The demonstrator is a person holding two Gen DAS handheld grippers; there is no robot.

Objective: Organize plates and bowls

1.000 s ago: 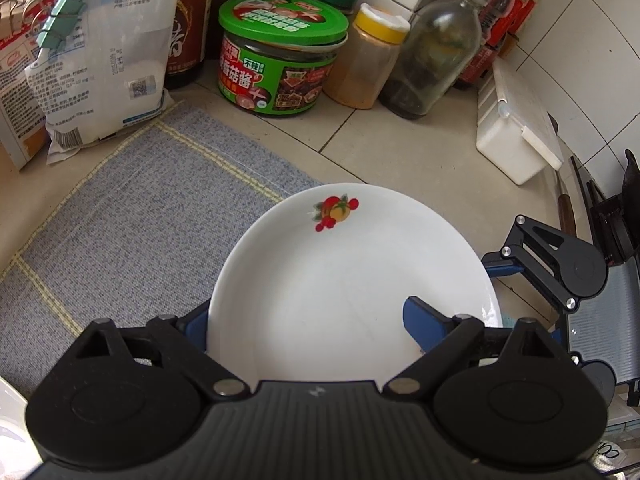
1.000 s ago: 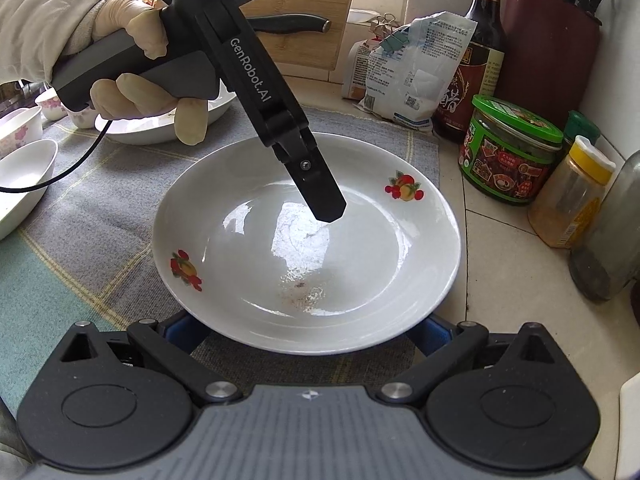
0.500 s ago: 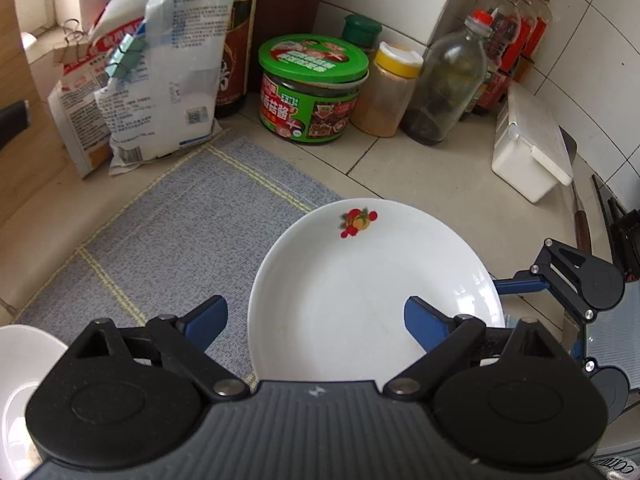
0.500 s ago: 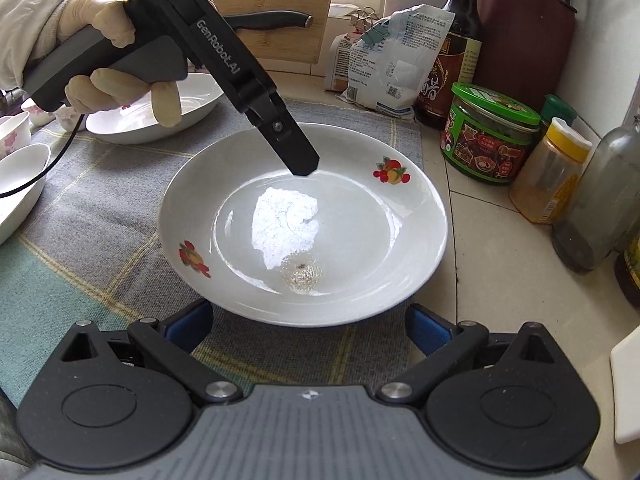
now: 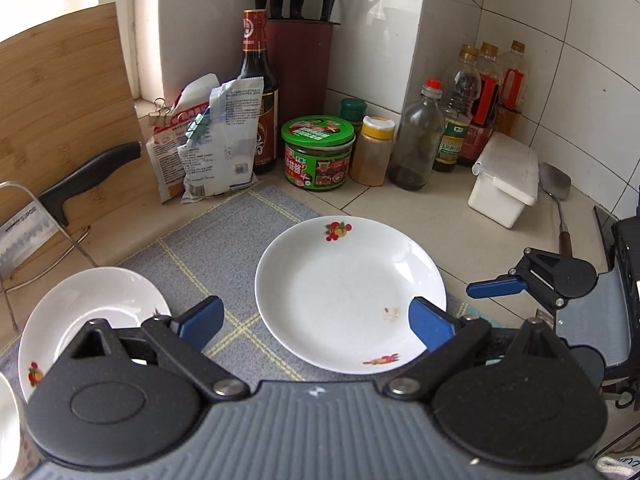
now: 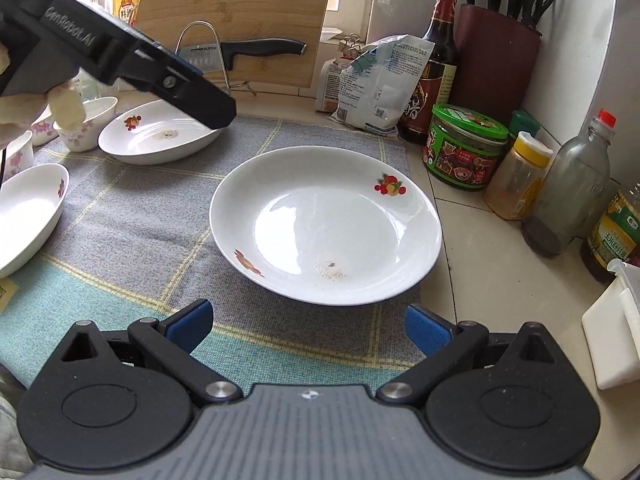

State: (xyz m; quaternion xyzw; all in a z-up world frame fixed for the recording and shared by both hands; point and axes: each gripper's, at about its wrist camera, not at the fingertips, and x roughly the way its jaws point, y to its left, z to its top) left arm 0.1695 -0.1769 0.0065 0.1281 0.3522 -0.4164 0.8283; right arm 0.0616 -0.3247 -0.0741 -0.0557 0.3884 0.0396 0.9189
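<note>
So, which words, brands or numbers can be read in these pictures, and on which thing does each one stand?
"GenRobot.AI": on the black body of the left claw, right wrist view.
"SUPOR": on the cleaver blade in the wire rack.
Green-lidded jar: large Chinese characters, too blurred to read surely.
White bag, dark sauce bottle, oil bottle: print too small to read.

Oval dish [image 6: 28,216] cut by left edge (far end unseen).
</note>
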